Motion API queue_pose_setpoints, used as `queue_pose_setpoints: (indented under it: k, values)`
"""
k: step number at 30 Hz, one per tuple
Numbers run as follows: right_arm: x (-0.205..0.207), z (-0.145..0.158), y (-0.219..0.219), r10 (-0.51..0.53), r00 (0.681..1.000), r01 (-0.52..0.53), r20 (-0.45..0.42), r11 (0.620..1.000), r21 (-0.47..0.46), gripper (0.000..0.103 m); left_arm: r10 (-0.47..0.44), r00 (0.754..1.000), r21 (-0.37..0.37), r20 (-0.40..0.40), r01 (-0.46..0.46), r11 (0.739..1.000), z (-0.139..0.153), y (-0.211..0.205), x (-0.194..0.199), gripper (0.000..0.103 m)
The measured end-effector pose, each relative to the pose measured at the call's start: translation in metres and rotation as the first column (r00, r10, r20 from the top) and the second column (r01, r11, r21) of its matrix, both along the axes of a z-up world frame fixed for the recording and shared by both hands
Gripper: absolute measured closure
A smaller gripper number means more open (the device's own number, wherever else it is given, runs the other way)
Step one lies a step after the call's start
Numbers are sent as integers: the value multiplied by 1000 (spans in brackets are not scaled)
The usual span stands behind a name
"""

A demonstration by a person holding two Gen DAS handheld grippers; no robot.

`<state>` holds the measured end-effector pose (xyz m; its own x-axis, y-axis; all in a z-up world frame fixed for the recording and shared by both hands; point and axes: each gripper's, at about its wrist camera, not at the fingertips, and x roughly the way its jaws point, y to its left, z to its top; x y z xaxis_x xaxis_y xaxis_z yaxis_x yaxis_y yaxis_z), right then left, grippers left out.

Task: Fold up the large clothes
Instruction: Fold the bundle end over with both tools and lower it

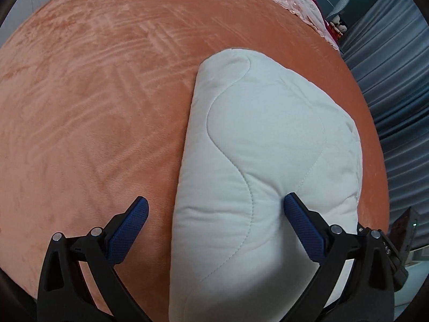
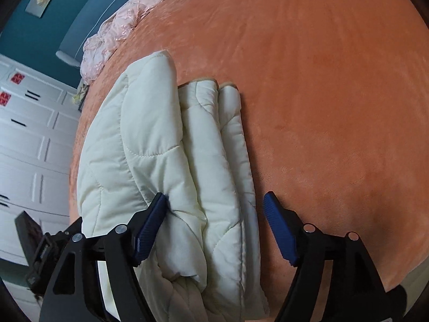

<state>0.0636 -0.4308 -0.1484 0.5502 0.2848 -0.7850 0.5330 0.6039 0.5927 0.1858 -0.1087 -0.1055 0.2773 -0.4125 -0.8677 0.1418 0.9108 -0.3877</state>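
A cream quilted padded garment point(image 1: 268, 123), folded into a thick bundle, lies on the orange plush bed cover point(image 1: 93, 94). My left gripper point(image 1: 215, 199) is open over its near left edge. Its right finger point(image 1: 300, 220) dents the padding, and its left finger point(image 1: 134, 220) hangs over the bare cover. In the right wrist view the bundle point(image 2: 150, 134) shows several stacked folds along its right side. My right gripper point(image 2: 215, 196) is open and straddles those folds. Its left finger point(image 2: 152, 220) touches the fabric, while its right finger point(image 2: 278, 228) stands clear of it above the orange cover point(image 2: 335, 94).
A pink lace cloth point(image 2: 120, 21) lies at the head of the bed, against a teal headboard point(image 2: 88, 21). White wardrobe doors point(image 2: 32, 139) stand beyond the bed's left edge. Blue curtains point(image 1: 396, 80) hang past the other edge. Wide orange cover lies beside the bundle.
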Motion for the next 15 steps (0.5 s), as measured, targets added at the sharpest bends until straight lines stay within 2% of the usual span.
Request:
queue_pose_setpoints:
  k: [2,4,7,9,10,12,14,15]
  values:
    - [0,-8,-1,-8,1000,6,23,998,58,29,-5,998,-92,-59,0,996,-15,0,7,5]
    - [-1,-12,-2,-6,999,3,45,997,78,29,-16,991,-188,-131,-9,982,-28,-1,13,5]
    - [1,-17,-2,8,997,-18,77,991,131,37,-34,981,-247,-191,-15,969,-42,-4,20,5]
    - [0,-18,-1,2,995,-19,95,984,175,54,-50,982,-238,-180,6,971,-38,-8,21,5]
    - [0,-14,1,-1,995,-17,104,986,169,59,-57,985,-224,-162,20,974,-33,-12,20,8]
    - [0,4,9,26,994,-35,105,996,85,73,-70,992,-184,-107,50,982,-18,-20,15,17]
    - [2,28,20,55,993,-54,109,998,-10,77,-92,995,-144,-43,85,986,2,-27,8,31]
    - [3,40,26,66,991,-60,118,997,-51,77,-105,994,-122,-5,104,987,13,-29,6,33]
